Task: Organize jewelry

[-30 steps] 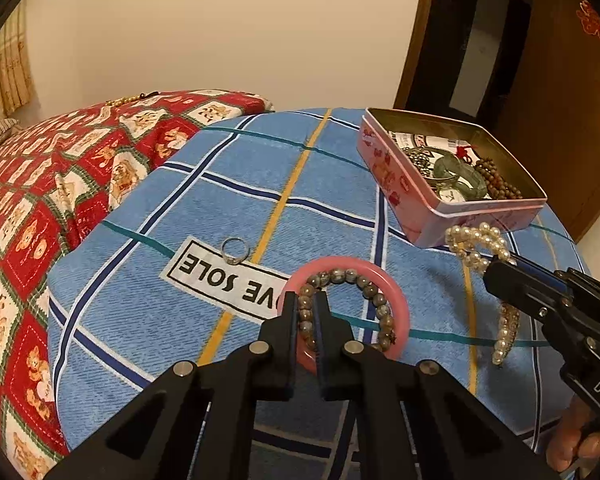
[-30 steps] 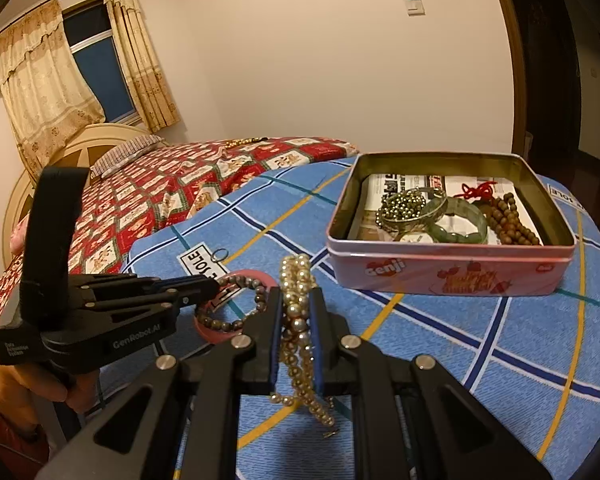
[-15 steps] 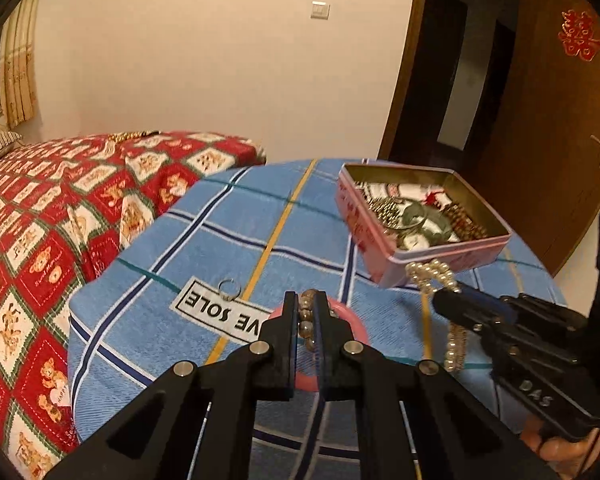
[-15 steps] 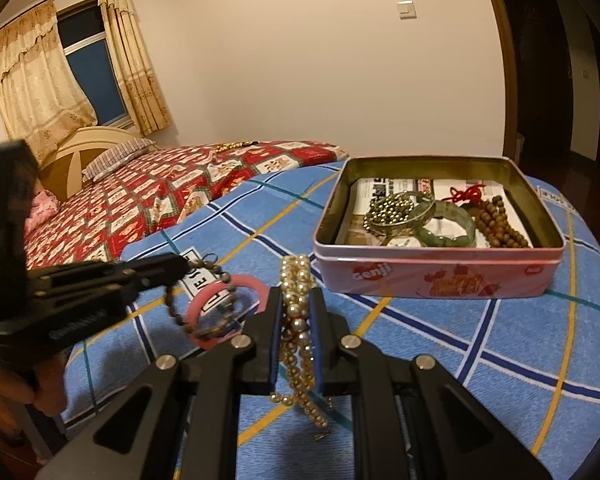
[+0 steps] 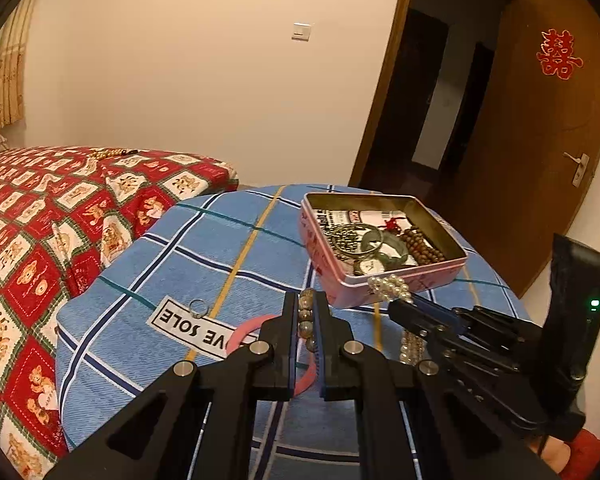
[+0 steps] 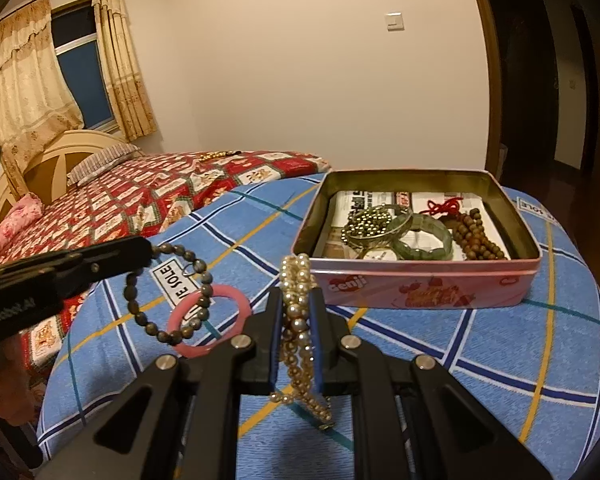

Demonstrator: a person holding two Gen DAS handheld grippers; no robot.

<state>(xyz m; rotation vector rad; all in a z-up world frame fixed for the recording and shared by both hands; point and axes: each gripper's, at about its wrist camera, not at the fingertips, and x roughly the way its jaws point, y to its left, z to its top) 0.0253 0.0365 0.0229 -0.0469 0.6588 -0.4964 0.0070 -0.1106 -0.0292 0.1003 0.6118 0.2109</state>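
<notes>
Left gripper [image 5: 306, 312] pinching a grey bead bracelet [image 6: 168, 292], fingers pressed tight on the strand; bracelet hanging clear of the cloth as an open loop, at 9 o'clock from the right gripper in the right wrist view. Right gripper [image 6: 296, 312] clamping a pearl necklace [image 6: 298, 320], pearls bunching above the fingertips and trailing down below them, lifted off the surface. In the left wrist view, pearls [image 5: 390, 286] showing at 3 o'clock from the left fingertips, just in front of the tin's near wall.

Pink bangle [image 6: 210, 316] lying flat on the blue plaid blanket [image 6: 460, 344], seen partly through the hanging bead loop; in the left wrist view lying behind the closed left fingers, mostly hidden. Small metal ring [image 5: 198, 307] resting on the white "SOLE" label [image 5: 196, 328], at 10 o'clock from the left fingertips.

Open pink tin [image 6: 420, 284] sitting on the blanket at 1 o'clock from the right gripper, holding a green bangle [image 6: 424, 242], a brown wooden bead string [image 6: 478, 238], a cluster of gold-toned beads [image 6: 368, 222], a red cord [image 6: 444, 205] and printed paper lining the bottom.

Red patterned bedspread [image 6: 148, 196] lying at 10 o'clock.
</notes>
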